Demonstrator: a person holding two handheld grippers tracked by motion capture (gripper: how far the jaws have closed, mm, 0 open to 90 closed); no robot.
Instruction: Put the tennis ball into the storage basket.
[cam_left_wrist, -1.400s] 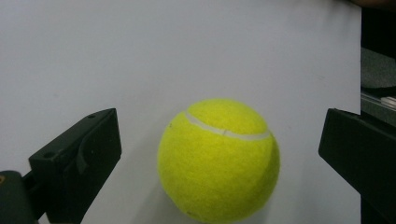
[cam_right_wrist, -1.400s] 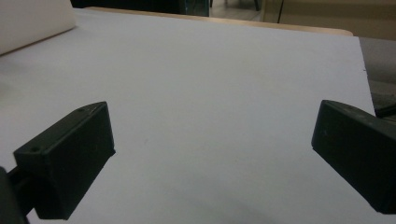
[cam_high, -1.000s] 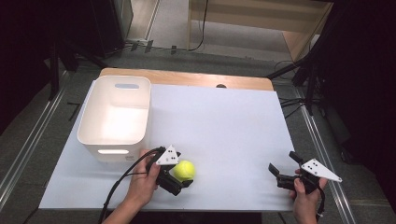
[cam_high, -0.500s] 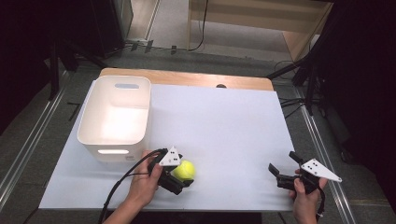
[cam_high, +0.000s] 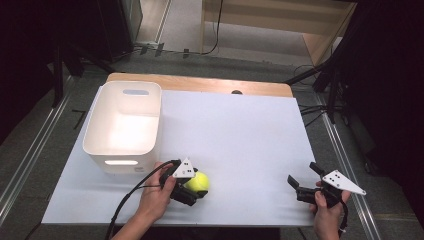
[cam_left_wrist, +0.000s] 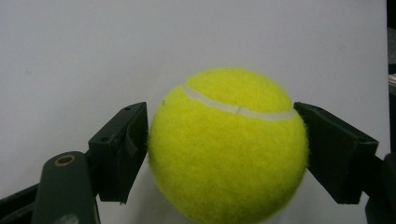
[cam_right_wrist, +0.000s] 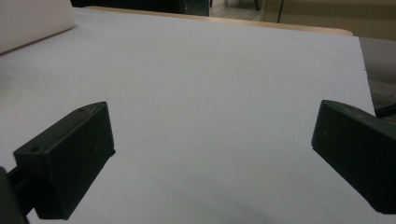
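The left gripper (cam_high: 196, 188) has just been closing its jaws on the ball (cam_high: 197, 182), which sits on the table (cam_high: 240, 135) at the near edge, and both pads look to be touching its sides now. It looks like a centred grip, so a straight lift before heading over should keep the ball from rolling out. The right gripper (cam_high: 305, 181) is spread wide with nothing in it, near right. The bin (cam_high: 96, 132) just left and beyond looks empty.

From the tennis ball (cam_high: 198, 183), the white bin (cam_high: 123, 125) stands close at eleven o'clock, its tall walls blocking low passage. From twelve round to three o'clock the white table (cam_high: 235, 135) lies open as far as the right gripper (cam_high: 305, 181).
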